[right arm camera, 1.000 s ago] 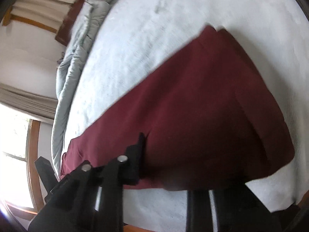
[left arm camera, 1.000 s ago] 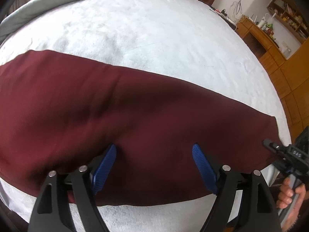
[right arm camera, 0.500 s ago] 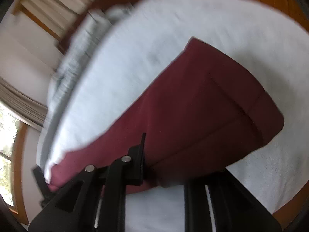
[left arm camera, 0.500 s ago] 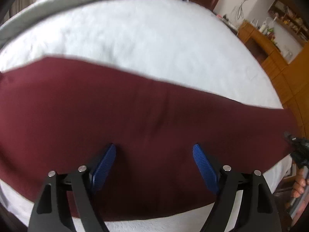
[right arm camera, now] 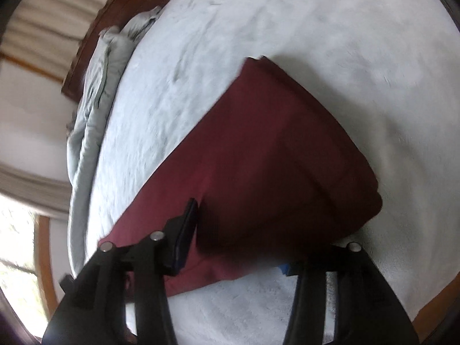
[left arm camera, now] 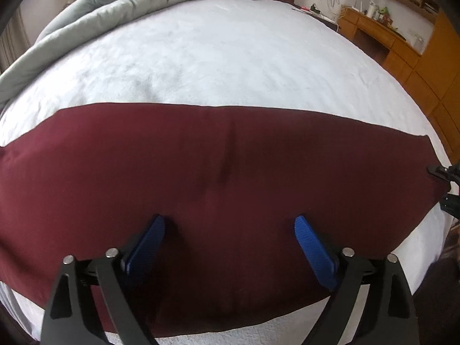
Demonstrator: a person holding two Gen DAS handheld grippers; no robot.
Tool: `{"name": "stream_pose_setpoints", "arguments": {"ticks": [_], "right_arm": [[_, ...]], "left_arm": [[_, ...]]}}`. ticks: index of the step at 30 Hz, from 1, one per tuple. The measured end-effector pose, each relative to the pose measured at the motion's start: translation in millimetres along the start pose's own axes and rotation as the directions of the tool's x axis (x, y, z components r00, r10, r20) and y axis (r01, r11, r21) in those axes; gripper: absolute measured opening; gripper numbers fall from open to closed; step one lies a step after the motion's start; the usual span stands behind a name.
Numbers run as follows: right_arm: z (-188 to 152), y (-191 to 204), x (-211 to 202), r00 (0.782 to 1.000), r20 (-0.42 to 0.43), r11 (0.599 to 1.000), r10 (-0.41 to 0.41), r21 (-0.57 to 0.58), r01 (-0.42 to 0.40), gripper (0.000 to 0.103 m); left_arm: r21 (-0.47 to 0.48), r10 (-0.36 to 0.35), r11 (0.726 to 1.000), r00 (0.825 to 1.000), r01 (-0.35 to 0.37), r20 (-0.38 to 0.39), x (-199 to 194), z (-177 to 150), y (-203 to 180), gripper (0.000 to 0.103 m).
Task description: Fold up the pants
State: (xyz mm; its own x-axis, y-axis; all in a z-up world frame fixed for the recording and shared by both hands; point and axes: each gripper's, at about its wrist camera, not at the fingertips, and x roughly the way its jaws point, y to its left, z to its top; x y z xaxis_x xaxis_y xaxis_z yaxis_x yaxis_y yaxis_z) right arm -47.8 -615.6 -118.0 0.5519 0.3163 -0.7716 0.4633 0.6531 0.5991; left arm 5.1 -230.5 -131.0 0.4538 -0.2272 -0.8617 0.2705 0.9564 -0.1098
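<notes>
Presently the maroon pants (left arm camera: 218,189) lie flat as one long band across the near part of the white bed (left arm camera: 230,57), their near edge close to the bed's near edge.

Change noted: the left gripper (left arm camera: 230,247) has just been opening and stands spread wide over the middle of the pants, blue pads clear of the cloth — nothing pinched. The right gripper (right arm camera: 238,235) has likewise just been opening at the pants' right end; fabric lies between its fingers, one pad above and the other tucked under the edge, with no visible pinch. Compared with a second ago the band lies straighter.

Judgement: a lengthwise fold looks laid and released; a crosswise fold remains.

Edges: the far long edge runs clean. Beyond the pants, bare bed extends to the grey quilt (left arm camera: 120,8) — ample room.
</notes>
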Motion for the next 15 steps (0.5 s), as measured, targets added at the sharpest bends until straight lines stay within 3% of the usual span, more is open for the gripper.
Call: {"name": "stream_pose_setpoints", "arguments": {"ticks": [3,5,9,11,15], "right_arm": [[-0.1,1.9,-4.1,1.000,0.012,1.000,-0.017,0.005,0.017,0.022],[-2.1,17.7,-13.7,0.998,0.049,0.997,-0.044,-0.055,0.047,0.020],[-6.5,62.9,-30.6,0.988,0.129,0.977,-0.082,-0.185,0.105,0.020],[-11.0,85.2,-36.0,0.982,0.161,0.959,-0.096,-0.249,0.135,0.020],[-21.9,134.8,-43.0,0.976,0.203,0.925,-0.075,-0.352,0.144,0.020]], "left_arm": [[-0.026,-0.031,0.999,0.999,0.031,-0.006,-5.2,4.1,5.0,0.093],[-0.066,-0.053,0.996,0.999,0.053,0.005,-14.3,6.1,15.1,0.093],[-0.140,0.015,0.990,0.999,-0.007,0.052,-43.5,4.8,53.3,0.093],[-0.160,0.077,0.985,0.996,-0.068,0.046,-50.3,3.5,73.1,0.093],[-0.242,0.120,0.964,0.993,-0.112,0.020,-55.1,-2.8,115.3,0.093]]}}
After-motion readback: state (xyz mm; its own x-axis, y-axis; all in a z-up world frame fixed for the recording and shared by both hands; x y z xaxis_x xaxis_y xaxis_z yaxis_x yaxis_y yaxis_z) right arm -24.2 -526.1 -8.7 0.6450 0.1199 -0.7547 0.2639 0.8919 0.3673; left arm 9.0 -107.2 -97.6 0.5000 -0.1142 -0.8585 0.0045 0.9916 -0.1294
